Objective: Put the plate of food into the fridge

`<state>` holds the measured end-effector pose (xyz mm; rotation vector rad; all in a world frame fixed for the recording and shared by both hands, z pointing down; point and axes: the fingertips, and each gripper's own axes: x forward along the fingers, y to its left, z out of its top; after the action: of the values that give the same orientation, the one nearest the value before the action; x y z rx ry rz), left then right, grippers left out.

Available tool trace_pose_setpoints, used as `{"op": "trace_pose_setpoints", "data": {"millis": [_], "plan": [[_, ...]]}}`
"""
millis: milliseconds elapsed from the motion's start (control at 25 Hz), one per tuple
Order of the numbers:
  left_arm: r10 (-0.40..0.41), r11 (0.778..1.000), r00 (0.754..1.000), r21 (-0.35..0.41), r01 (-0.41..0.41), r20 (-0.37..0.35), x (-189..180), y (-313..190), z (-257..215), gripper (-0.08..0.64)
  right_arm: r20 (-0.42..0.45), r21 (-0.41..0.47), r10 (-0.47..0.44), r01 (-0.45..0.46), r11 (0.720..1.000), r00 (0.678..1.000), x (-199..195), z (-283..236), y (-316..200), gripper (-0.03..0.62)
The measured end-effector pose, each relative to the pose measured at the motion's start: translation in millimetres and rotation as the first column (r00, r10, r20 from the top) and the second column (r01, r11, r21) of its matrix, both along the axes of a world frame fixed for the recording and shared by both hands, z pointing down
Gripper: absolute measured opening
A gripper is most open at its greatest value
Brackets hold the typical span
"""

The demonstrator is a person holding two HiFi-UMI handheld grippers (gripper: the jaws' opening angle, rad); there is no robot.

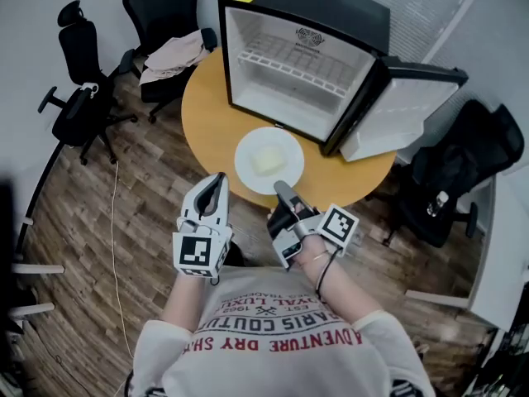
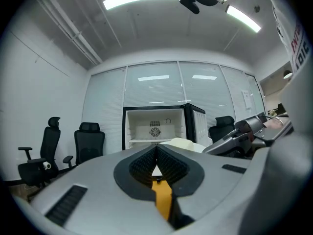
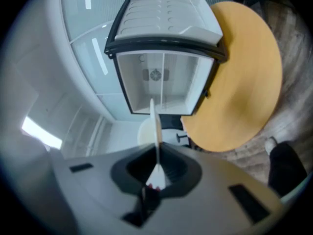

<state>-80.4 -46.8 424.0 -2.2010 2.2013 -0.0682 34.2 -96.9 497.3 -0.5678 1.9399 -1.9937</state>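
The person holds both grippers out level in front of the chest, forearms bent. The right gripper (image 1: 282,190) is turned on its side and reaches further forward. Its fingers (image 3: 131,169) are clamped on the near rim of the white plate (image 1: 246,170), which carries a pale block of food (image 1: 269,161). The plate sits over the near part of the round wooden tabletop (image 1: 207,118), just in front of the open fridge (image 1: 306,60). Whether it touches the wood cannot be told. The left gripper (image 1: 217,179) hangs beside the plate, apart from it, with its fingers (image 2: 142,164) pressed together on nothing.

Only the head view shows the swung-out fridge door (image 1: 397,114) and the plate's round face. The right gripper view shows the plate edge-on as a thin white line running toward the fridge interior. The left gripper view shows the food in profile, with the right gripper beside it and two office chairs (image 2: 88,146) by the wall.
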Motion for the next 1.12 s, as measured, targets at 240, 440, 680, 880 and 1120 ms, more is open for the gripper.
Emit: {"op": "trace_pose_setpoints", "data": {"millis": [240,440,680,880,1120], "plan": [[0.152,0.988,0.988,0.008,-0.152,0.02,-39.5,-63.9,-20.4,0.034,0.027,0.003,0.139,-0.139,0.99,0.99,-43.5,-14.8,-46.4,0.038],[0.257,0.966,0.966,0.016,-0.257,0.032,-73.4,-109.5,-30.3,0.034,0.034,0.003,0.244,-0.244,0.97,0.969,-75.2,-23.0,-78.8,0.037],[0.391,0.92,0.92,0.003,-0.391,0.036,-96.2,-155.6,-26.6,0.034,0.036,-0.008,0.384,-0.384,0.923,0.923,-94.2,-22.0,-111.7,0.038],[0.471,0.882,0.882,-0.011,-0.471,0.026,-107.1,-183.1,-22.0,0.032,0.033,-0.019,0.476,-0.476,0.879,0.879,-101.3,-17.9,-130.3,0.038],[0.51,0.86,0.86,-0.018,-0.51,0.014,-105.3,-202.3,-19.6,0.033,0.012,-0.03,0.525,-0.525,0.851,0.851,-97.8,-12.8,-145.3,0.038]]}}
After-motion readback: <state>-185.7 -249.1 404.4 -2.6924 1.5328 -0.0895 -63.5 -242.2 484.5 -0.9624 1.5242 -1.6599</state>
